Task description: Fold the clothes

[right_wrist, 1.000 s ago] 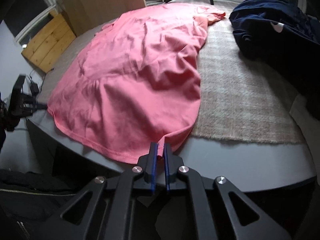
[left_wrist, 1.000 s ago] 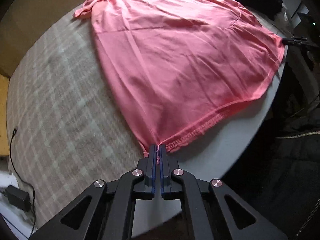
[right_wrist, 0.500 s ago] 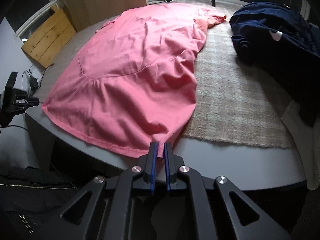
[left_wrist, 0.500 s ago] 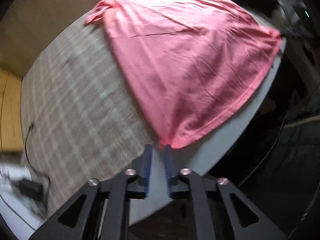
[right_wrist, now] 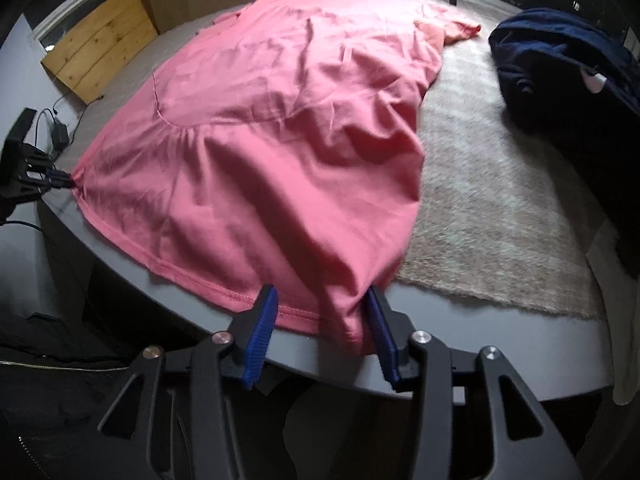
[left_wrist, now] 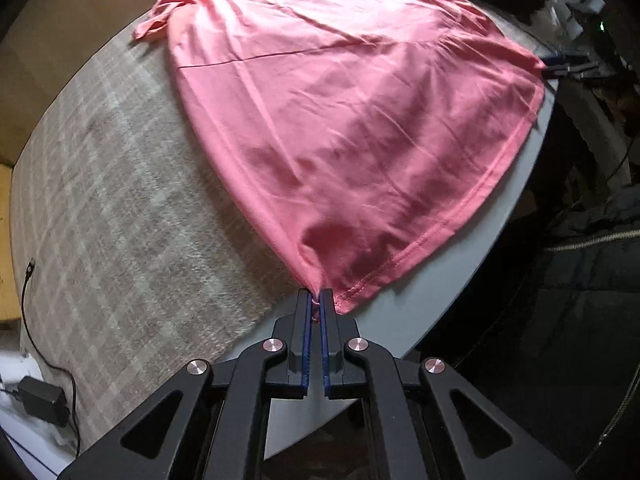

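A pink T-shirt point(left_wrist: 352, 120) lies spread over a grey table, partly on a beige checked blanket point(left_wrist: 120, 200). My left gripper point(left_wrist: 316, 300) is shut on the shirt's near hem corner. In the right wrist view that same gripper point(right_wrist: 60, 179) pinches the corner at the far left of the shirt point(right_wrist: 280, 140). My right gripper point(right_wrist: 320, 294) stands open at the table's edge. The other hem corner lies loose between its blue pads point(right_wrist: 262, 320). From the left wrist view the right gripper point(left_wrist: 560, 69) shows at the shirt's far right corner.
A dark navy garment point(right_wrist: 560, 72) is heaped on the blanket point(right_wrist: 500, 220) at the right. The grey table's rim point(left_wrist: 420, 312) runs just beyond the hem. A power adapter with cable point(left_wrist: 40, 400) lies at the left, and a wooden box point(right_wrist: 100, 52) stands behind.
The right gripper has opened and let go of its hem corner. The left gripper keeps its corner, and the shirt now lies smoother and drawn towards the table's edge.
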The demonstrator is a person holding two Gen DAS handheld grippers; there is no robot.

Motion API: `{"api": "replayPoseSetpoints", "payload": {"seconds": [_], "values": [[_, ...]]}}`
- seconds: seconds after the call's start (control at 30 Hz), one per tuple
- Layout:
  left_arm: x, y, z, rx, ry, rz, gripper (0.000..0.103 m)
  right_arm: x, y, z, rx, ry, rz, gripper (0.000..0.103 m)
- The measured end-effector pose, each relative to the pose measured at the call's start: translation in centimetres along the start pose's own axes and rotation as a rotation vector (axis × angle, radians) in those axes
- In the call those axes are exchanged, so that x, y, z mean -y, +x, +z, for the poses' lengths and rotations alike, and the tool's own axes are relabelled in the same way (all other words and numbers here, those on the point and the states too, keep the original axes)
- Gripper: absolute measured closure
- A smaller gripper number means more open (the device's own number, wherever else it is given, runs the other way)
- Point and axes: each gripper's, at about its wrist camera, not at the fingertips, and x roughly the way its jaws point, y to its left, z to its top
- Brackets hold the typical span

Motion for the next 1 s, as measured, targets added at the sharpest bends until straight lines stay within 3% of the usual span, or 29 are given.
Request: {"api": "replayPoseSetpoints", "payload": {"seconds": [0.03, 0.07, 0.33, 0.43, 0.53, 0.6, 0.63, 0.67, 0.77, 1.0], "values": [[-0.2, -0.2, 0.0, 0.005, -0.012, -0.005, 0.1, 0.0, 0.1, 0.0, -0.002, 0.004, 0.006, 0.097], [-0.5, -0.6, 0.0, 0.016, -0.026, -0.014, 0.1, 0.0, 0.2, 0.0, -0.004, 0.009, 0.012, 0.101], [-3.3, -3.8, 0.8, 0.109, -0.171, -0.081, 0.1, 2.7, -5.2, 0.8, 0.156, 0.155, 0.096, 0.101], [-5.5, -5.5, 3.5, 0.178, -0.211, -0.083, 0.1, 4.0, -7.4, 2.9, 0.24, 0.196, 0.118, 0.101], [-10.7, -4.1, 7.4, 0.22, -0.262, -0.041, 0.095, 6.2, -8.0, 7.3, 0.294, 0.226, 0.063, 0.101], [-12.4, -2.4, 10.1, 0.217, -0.315, 0.02, 0.092, 8.1, -6.5, 10.1, 0.259, 0.273, -0.018, 0.092], [-13.4, -2.0, 8.0, 0.206, -0.328, 0.068, 0.094, 9.1, -5.8, 11.5, 0.24, 0.296, -0.06, 0.079], [-13.8, -0.7, 9.9, 0.193, -0.337, 0.093, 0.093, 9.3, -5.4, 11.5, 0.231, 0.301, -0.056, 0.073], [-14.4, -1.2, 7.7, 0.19, -0.343, 0.047, 0.088, 9.5, -4.4, 10.9, 0.208, 0.311, -0.031, 0.072], [-10.4, -0.8, 8.2, 0.136, -0.258, -0.04, 0.085, 9.5, -2.1, 10.0, 0.157, 0.328, 0.035, 0.072]]}}
